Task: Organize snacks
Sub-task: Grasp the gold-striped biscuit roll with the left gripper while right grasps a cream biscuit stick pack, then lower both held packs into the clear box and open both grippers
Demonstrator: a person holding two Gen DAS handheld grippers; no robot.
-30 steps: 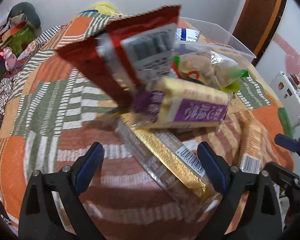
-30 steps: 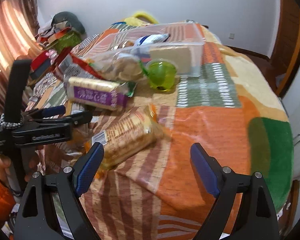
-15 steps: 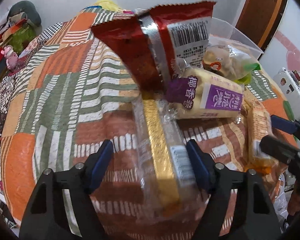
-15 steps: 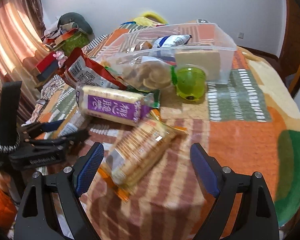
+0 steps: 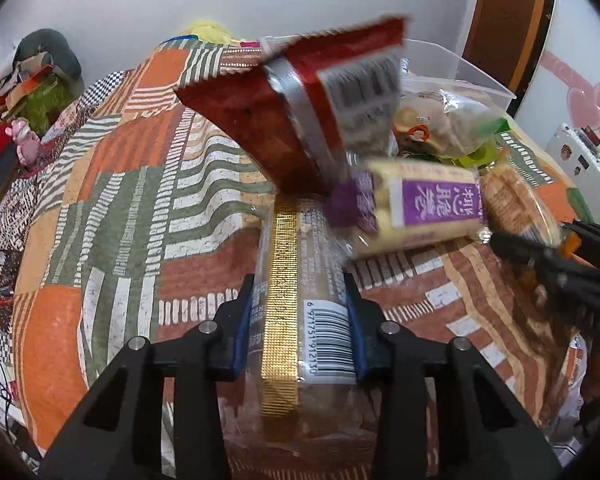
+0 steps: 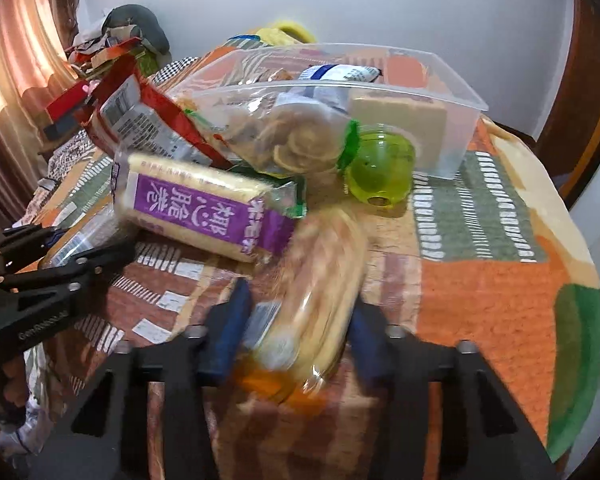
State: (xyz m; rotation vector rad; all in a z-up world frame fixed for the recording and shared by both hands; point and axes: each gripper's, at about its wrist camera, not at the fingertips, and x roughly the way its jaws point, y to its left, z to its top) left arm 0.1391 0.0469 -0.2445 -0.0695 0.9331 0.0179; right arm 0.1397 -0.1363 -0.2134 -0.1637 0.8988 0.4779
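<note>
My left gripper (image 5: 298, 320) is shut on a clear cracker pack with a gold stripe (image 5: 286, 288) lying on the patchwork cloth. My right gripper (image 6: 296, 320) is shut on a round-biscuit sleeve with an orange end (image 6: 320, 276). A purple-labelled wafer pack (image 6: 204, 208) lies between them, also in the left wrist view (image 5: 420, 208). A red chip bag (image 5: 300, 108) leans behind it. A clear bag of round crackers (image 6: 284, 136) and a green jelly cup (image 6: 380, 172) lie in front of a clear plastic bin (image 6: 452, 88) holding some snacks.
The cloth-covered table (image 6: 492, 272) drops off at the right and near edges. Clutter and a curtain (image 6: 16, 60) stand at the far left. A white appliance (image 5: 584, 168) and a brown door (image 5: 508, 20) are to the right.
Both grippers moved forward over their packs and closed: the left on the gold-striped cracker pack, the right on the biscuit sleeve. Earlier both were open.
</note>
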